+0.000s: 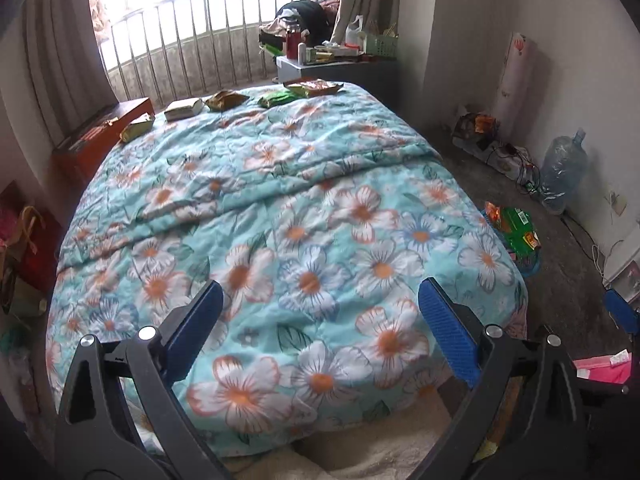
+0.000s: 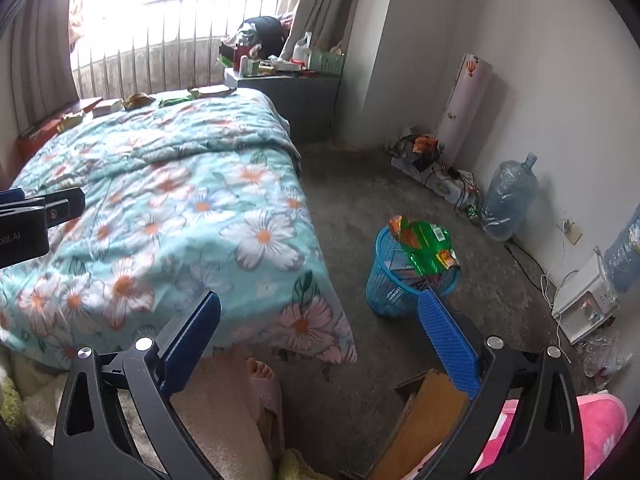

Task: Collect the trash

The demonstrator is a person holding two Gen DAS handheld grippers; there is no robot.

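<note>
From my left claw's camera, my left gripper (image 1: 320,308) has its 2 blue-padded jaws spread wide, with nothing between them but the turquoise quilt printed with white and orange flowers (image 1: 280,216). At the quilt's far edge lies a row of crumpled snack wrappers (image 1: 224,100), yellow, brown and green; their print is too small to read. The blue plastic mesh waste basket (image 1: 524,268) is mostly hidden behind the bed's right corner, only its rim and a green wrapper (image 1: 516,224) on top showing. A blue pad of my right gripper (image 1: 620,312) pokes in at the right edge, cut off.

From my right claw's camera, my right gripper (image 2: 320,312) is likewise spread wide and empty. The basket (image 2: 384,284) stands in full sight on the grey floor, just beside the bed's corner, and the wrapper (image 2: 428,248) with orange scraps sticks up over its rim. My right pad covers part of its near rim. The row of wrappers (image 2: 138,100) is small and overexposed by the window. A foot in a slipper (image 2: 264,376) shows below the quilt (image 2: 180,200).
</note>
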